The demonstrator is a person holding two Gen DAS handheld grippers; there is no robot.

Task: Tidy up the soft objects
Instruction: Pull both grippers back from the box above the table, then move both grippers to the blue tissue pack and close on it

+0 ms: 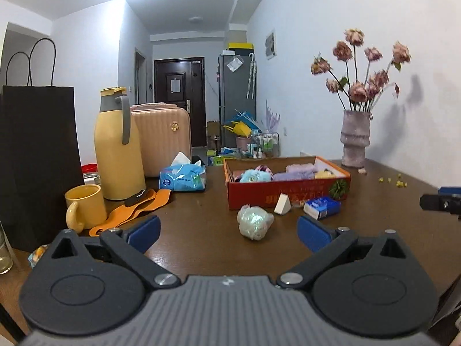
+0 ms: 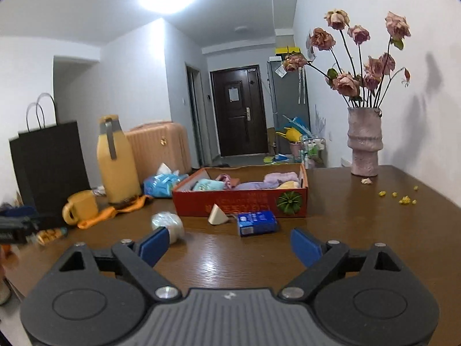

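Observation:
A red cardboard box [image 1: 288,196] [image 2: 239,206] stands on the brown table and holds a blue plush [image 1: 253,175], purple towels [image 1: 299,170] and a yellow soft item [image 2: 288,184]. In front of it lie a pearly white mesh ball [image 1: 255,222] [image 2: 170,223], a white wedge sponge [image 1: 282,204] [image 2: 218,214] and a small blue tissue pack [image 1: 322,206] [image 2: 256,223]. My left gripper [image 1: 229,230] is open and empty, with the ball just beyond its fingertips. My right gripper [image 2: 229,245] is open and empty, short of the tissue pack, and its left finger [image 2: 154,243] overlaps the ball in the view.
On the left stand a yellow thermos [image 1: 118,144], a yellow mug [image 1: 85,206], a black paper bag [image 1: 37,158], an orange strap [image 1: 135,210] and a blue wipes pack [image 1: 183,177]. A vase of dried roses [image 1: 355,138] stands at the back right, with yellow crumbs [image 2: 403,199] nearby.

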